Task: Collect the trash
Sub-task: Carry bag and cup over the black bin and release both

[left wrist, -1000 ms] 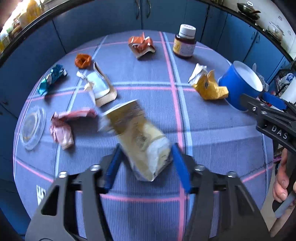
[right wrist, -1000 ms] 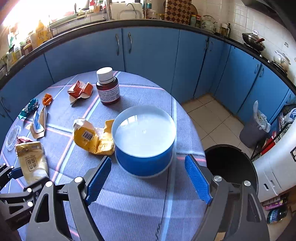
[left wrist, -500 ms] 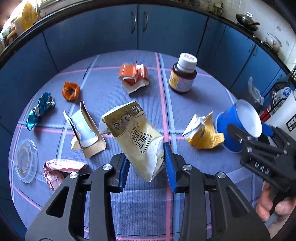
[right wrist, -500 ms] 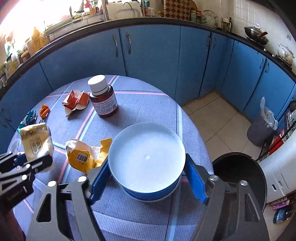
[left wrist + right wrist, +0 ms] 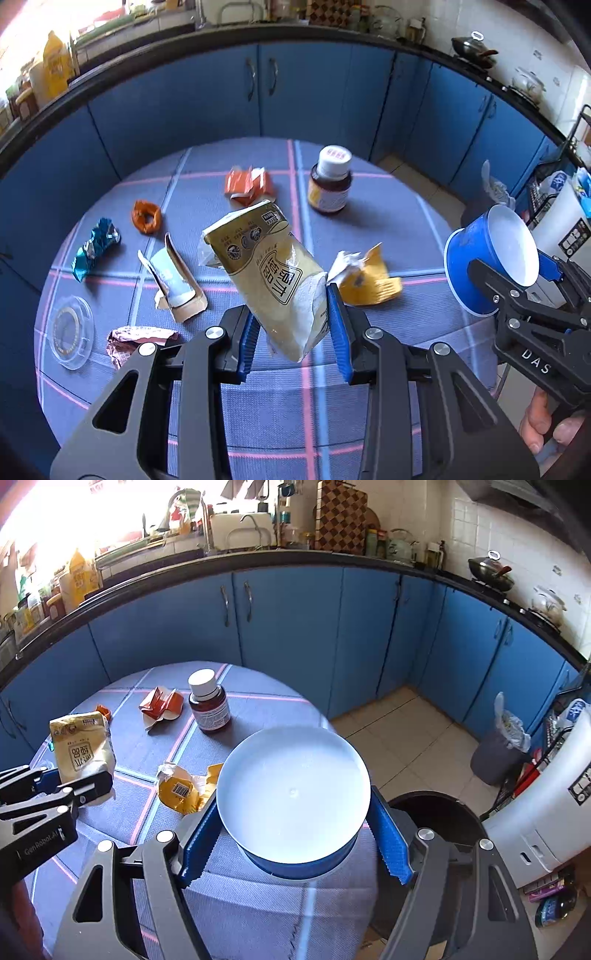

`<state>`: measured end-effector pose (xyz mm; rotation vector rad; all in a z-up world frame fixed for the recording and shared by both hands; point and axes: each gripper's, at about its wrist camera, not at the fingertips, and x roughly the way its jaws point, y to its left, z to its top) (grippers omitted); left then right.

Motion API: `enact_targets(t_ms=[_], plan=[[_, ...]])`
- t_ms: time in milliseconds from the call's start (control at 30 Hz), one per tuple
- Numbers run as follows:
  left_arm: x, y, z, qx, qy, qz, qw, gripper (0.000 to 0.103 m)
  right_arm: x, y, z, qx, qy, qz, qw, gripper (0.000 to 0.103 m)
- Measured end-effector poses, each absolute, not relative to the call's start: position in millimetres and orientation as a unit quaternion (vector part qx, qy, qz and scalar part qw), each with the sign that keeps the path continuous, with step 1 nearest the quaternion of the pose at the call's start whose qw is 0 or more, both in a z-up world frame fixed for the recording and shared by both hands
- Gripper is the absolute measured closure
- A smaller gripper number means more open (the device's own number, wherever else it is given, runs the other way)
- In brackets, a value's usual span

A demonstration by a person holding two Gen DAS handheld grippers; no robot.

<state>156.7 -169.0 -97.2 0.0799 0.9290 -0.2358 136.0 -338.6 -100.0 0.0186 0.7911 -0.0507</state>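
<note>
Since a second ago we have lifted both catches off the tabletop (image 5: 369, 413). Our left gripper (image 5: 291, 334), whose jaws were just closing, now presses its blue pads on the yellow pouch (image 5: 269, 273), which hangs tilted in the air. Our right gripper (image 5: 295, 842) clamps the blue paper cup (image 5: 295, 794), also raised and tipped.

Below remain a yellow wrapper (image 5: 364, 280), a brown bottle (image 5: 330, 181) standing upright, an orange carton (image 5: 245, 182), a teal wrapper (image 5: 94, 249), a torn box (image 5: 173, 280), a pink wrapper (image 5: 136, 339) and a clear lid (image 5: 70, 332), all apart from each other. The round tabletop has a checked blue cloth. A black bin (image 5: 439, 819) stands just beside it on the tiled floor (image 5: 399, 731), near blue cabinets (image 5: 288, 635).
</note>
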Motion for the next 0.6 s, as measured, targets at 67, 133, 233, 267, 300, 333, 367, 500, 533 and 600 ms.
enact_targets(t_ms=[67,133,233,267,300,333,367,500,533,600], plan=[[151,-175,-90,0.041,0.439,-0.119,0.890,0.067,130,-342,-94,0.011,0.380,-0.028,0.924,0.030],[148,-180,-84,0.043,0.436,-0.125,0.890,0.068,124,-344,-88,0.013,0.374,-0.033,0.927,0.030],[143,-188,-80,0.046,0.432,-0.134,0.891,0.067,115,-348,-80,0.013,0.365,-0.037,0.930,0.030],[142,-190,-78,0.047,0.432,-0.137,0.890,0.067,113,-350,-78,0.013,0.363,-0.039,0.931,0.030],[141,-193,-77,0.048,0.431,-0.140,0.890,0.067,110,-352,-76,0.013,0.360,-0.042,0.932,0.030],[140,-197,-75,0.050,0.430,-0.143,0.890,0.067,108,-354,-74,0.014,0.359,-0.043,0.932,0.030],[138,-201,-72,0.052,0.428,-0.146,0.890,0.067,106,-356,-73,0.015,0.356,-0.045,0.933,0.030],[133,-217,-66,0.060,0.421,-0.158,0.891,0.067,97,-365,-67,0.016,0.346,-0.055,0.936,0.030],[133,-221,-64,0.062,0.420,-0.161,0.891,0.067,96,-369,-66,0.018,0.345,-0.059,0.937,0.030],[132,-230,-61,0.067,0.416,-0.167,0.891,0.067,92,-375,-65,0.022,0.342,-0.063,0.937,0.030]])
